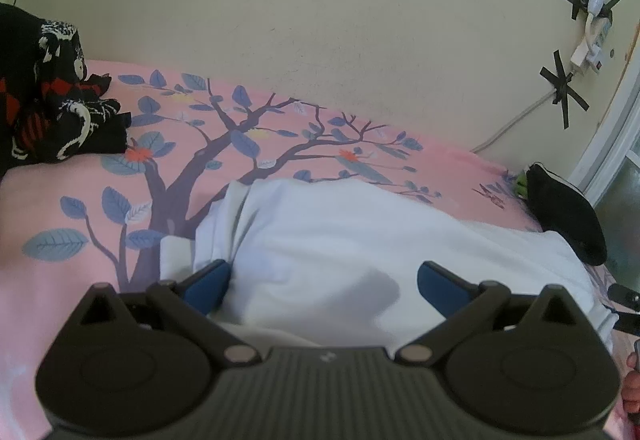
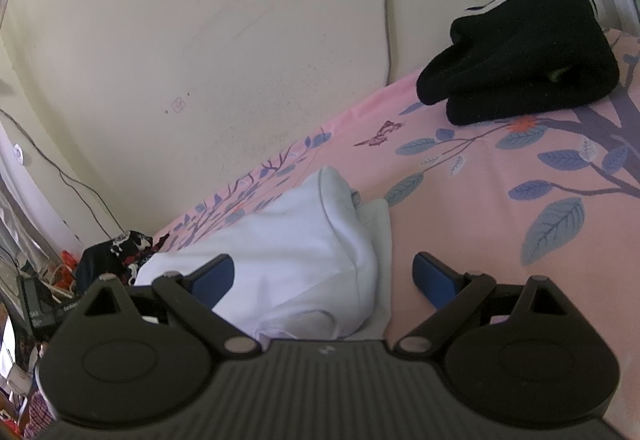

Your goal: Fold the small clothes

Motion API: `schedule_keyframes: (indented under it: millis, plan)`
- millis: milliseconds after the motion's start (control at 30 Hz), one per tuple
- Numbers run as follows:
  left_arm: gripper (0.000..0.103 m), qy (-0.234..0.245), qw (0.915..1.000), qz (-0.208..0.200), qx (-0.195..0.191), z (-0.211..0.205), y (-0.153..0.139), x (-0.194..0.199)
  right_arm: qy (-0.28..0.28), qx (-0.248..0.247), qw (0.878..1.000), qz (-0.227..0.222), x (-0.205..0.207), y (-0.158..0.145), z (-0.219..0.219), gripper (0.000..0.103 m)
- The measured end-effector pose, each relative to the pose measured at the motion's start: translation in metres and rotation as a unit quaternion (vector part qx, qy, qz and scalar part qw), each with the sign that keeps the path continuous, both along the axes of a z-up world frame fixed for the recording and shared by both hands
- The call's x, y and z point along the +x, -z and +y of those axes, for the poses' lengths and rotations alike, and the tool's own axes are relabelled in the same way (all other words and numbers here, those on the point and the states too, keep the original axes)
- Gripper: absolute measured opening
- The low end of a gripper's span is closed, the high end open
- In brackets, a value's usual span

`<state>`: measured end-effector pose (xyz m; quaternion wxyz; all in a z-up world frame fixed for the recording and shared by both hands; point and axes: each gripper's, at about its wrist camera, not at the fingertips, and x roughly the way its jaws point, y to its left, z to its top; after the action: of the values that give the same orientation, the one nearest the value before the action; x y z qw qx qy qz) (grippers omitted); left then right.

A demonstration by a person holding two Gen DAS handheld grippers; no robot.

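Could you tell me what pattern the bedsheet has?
Pink bedsheet with a purple tree and blue leaves, clearest in the left wrist view.

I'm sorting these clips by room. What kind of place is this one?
Most likely a bedroom in a home. The white garment lies on a bed with a pink tree-print sheet pushed against a cream wall, with other clothes, a black folded garment and a black patterned pile, on it.

Bed sheet [image 1: 60, 208] is pink with a purple tree and blue-grey leaves. White garment [image 1: 340, 240] at 6 o'clock, black-red-white printed clothes [image 1: 48, 92] at 9, plain black garment [image 2: 520, 68] at 3. Fingers [image 1: 206, 286] have blue pads.
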<state>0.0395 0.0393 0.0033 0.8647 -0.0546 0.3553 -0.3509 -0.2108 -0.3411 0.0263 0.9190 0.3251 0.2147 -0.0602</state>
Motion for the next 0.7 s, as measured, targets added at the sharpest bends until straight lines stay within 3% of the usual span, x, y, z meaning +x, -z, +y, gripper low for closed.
schedule_keyframes:
  millis: [400, 700]
  plan:
    - [0.103, 0.01, 0.9982, -0.029, 0.051, -0.011, 0.0, -0.011, -0.001, -0.002, 1.0, -0.005, 0.0, 0.002, -0.001, 0.089]
    - [0.103, 0.008, 0.9998, -0.014, 0.009, 0.001, -0.001, -0.006, -0.002, 0.0, 1.0, -0.008, -0.002, 0.003, -0.002, 0.089]
